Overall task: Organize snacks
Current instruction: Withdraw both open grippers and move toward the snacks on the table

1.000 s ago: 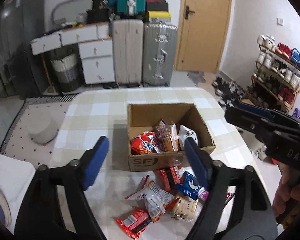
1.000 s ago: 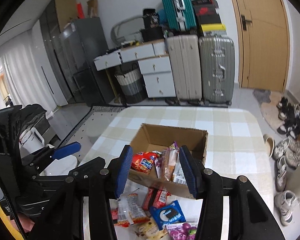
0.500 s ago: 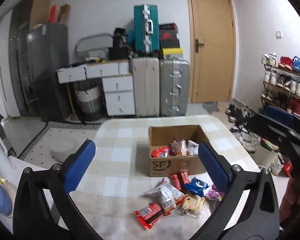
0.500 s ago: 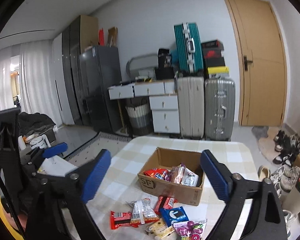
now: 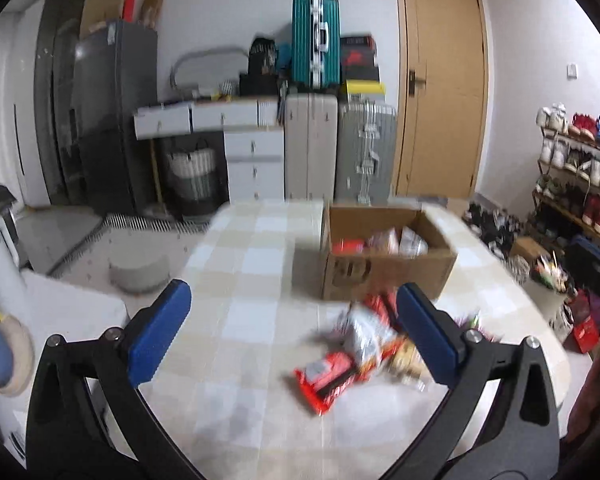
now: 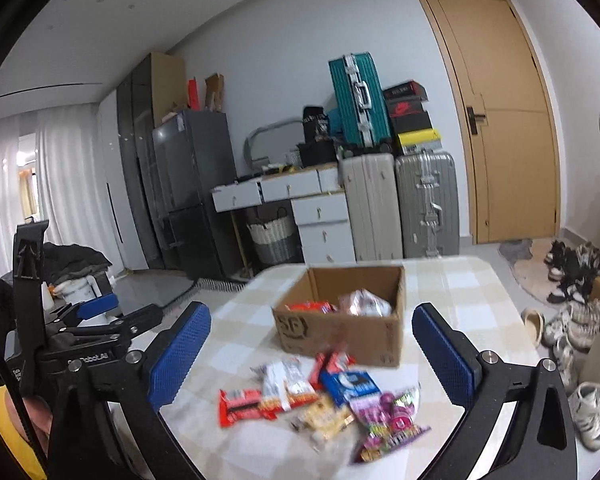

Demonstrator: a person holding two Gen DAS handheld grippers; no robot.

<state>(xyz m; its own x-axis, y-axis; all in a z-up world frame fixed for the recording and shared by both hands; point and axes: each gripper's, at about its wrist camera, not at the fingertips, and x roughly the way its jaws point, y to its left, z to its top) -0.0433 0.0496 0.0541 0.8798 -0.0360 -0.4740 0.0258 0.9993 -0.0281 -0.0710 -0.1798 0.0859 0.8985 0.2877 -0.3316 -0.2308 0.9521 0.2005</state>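
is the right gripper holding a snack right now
No, the right gripper is wide open and empty above the loose snacks on the table.

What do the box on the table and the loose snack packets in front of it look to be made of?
Box: brown, matte corrugated cardboard by its look, with raw open flaps and a printed logo on its side. Snack packets: apparently thin plastic or foil film, glossy and crinkled with bright print, though blurred. Both the left claw and the right claw are open and empty.
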